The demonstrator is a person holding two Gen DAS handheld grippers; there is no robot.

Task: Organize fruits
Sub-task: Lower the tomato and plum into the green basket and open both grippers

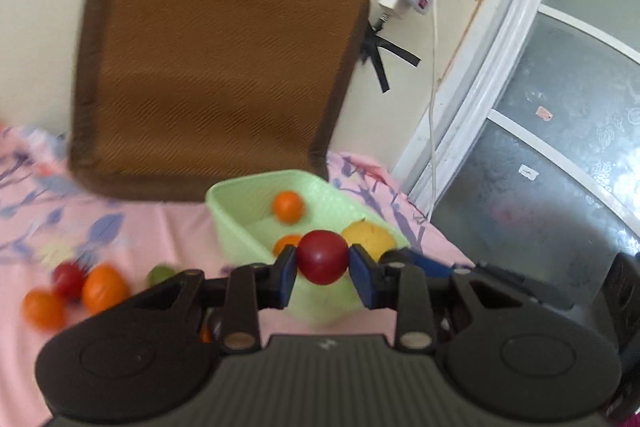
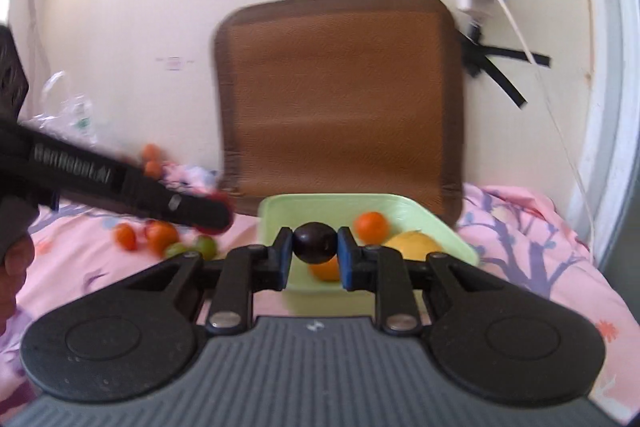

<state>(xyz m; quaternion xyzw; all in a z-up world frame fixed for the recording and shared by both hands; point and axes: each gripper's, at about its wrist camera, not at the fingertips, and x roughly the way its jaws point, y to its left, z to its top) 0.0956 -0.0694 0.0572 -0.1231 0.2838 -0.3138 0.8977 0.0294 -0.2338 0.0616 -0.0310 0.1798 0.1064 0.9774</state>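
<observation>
Left gripper (image 1: pixel 323 263): closed on red plum (image 1: pixel 323 257), held above green basket (image 1: pixel 236 223). Right gripper (image 2: pixel 311 253): closed on dark plum (image 2: pixel 314 242), near the same basket (image 2: pixel 280 207). Both fruits likely light, smooth, bruisable; pinch gently across the widest middle.

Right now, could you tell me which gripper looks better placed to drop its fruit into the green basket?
Probably right: the right gripper holds its dark plum centred over the green basket; the left gripper carries its red plum from the side.
</observation>
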